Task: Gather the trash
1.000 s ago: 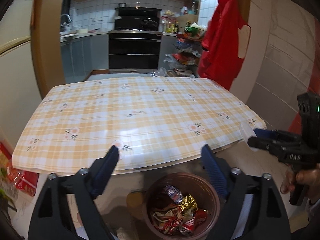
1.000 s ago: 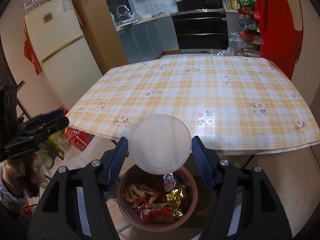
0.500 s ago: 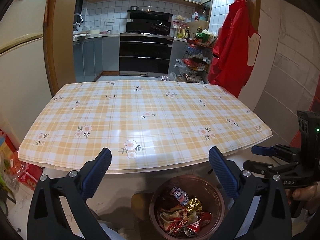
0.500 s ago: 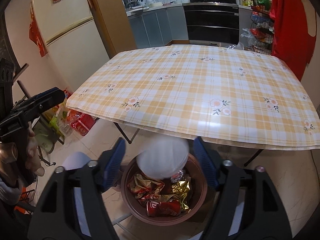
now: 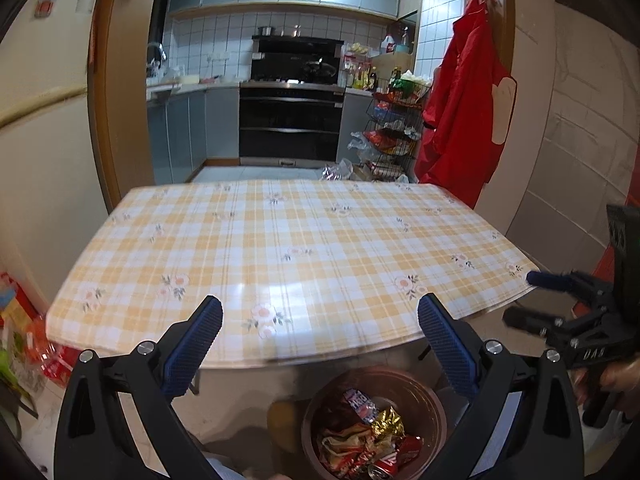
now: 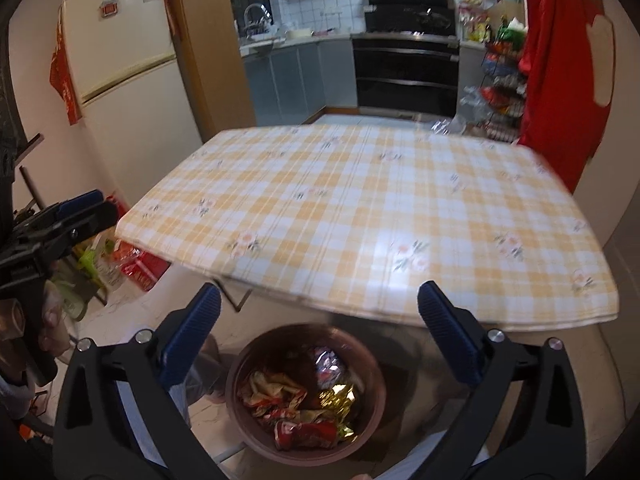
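A brown round trash bin (image 5: 432, 404) (image 6: 240, 368) stands on the floor below the table's near edge. It holds crumpled snack wrappers (image 6: 276, 392) (image 5: 352, 444) and a red can (image 6: 306, 432). My left gripper (image 5: 320, 328) is open and empty, above the bin. My right gripper (image 6: 319, 316) is open and empty, also above the bin. Each gripper shows at the edge of the other's view: the right gripper (image 5: 532, 300) and the left gripper (image 6: 86, 210). The white lid is not visible in the bin.
The table with a yellow plaid cloth (image 5: 288, 248) (image 6: 380, 208) fills the middle. A fridge (image 6: 116, 60) stands left, bags (image 6: 132, 264) on the floor beside it. A red apron (image 5: 464, 112) hangs right, next to a wire rack (image 5: 392, 128). Kitchen oven (image 5: 292, 120) behind.
The right gripper opened and let go of the round white lid, which dropped toward the bin and is out of sight now. Both grippers rose and drew back a little.
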Tool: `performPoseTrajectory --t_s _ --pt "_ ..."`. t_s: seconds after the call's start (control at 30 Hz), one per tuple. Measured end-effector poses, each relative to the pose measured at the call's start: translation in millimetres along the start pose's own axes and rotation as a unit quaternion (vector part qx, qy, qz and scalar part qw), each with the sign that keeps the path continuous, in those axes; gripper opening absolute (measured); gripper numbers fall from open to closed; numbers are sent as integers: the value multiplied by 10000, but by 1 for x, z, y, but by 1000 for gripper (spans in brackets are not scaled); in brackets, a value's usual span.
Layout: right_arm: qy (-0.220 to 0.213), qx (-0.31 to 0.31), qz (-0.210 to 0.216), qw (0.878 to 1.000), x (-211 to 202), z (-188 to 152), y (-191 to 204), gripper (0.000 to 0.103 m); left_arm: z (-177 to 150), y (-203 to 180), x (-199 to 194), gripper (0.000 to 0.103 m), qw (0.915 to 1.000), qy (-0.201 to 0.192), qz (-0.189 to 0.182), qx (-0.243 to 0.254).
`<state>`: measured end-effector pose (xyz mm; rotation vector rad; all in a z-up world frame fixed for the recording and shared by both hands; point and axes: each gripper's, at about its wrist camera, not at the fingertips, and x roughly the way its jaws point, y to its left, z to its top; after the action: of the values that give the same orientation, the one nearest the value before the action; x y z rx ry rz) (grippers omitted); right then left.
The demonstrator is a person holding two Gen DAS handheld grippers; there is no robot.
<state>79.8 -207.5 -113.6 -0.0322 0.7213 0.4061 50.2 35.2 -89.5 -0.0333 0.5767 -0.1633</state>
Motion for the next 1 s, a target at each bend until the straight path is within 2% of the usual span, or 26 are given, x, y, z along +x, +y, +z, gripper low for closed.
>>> performPoseTrajectory --t_s 0.2,0.43,0.73,1.0 --pt "-453 -133 -330 9983 -38 40 -2 97 32 -10 -23 97 9989 -335 97 303" --pt "-914 -142 -570 9941 -79 70 -8 97 66 -22 -47 97 9963 -693 184 477" --pt "-1042 -130 -734 9918 -95 78 -12 97 82 -38 -66 97 9929 -1011 211 586" --pt "-1050 -92 -774 9914 -95 75 -10 97 81 -43 -67 97 9922 -1032 255 648"
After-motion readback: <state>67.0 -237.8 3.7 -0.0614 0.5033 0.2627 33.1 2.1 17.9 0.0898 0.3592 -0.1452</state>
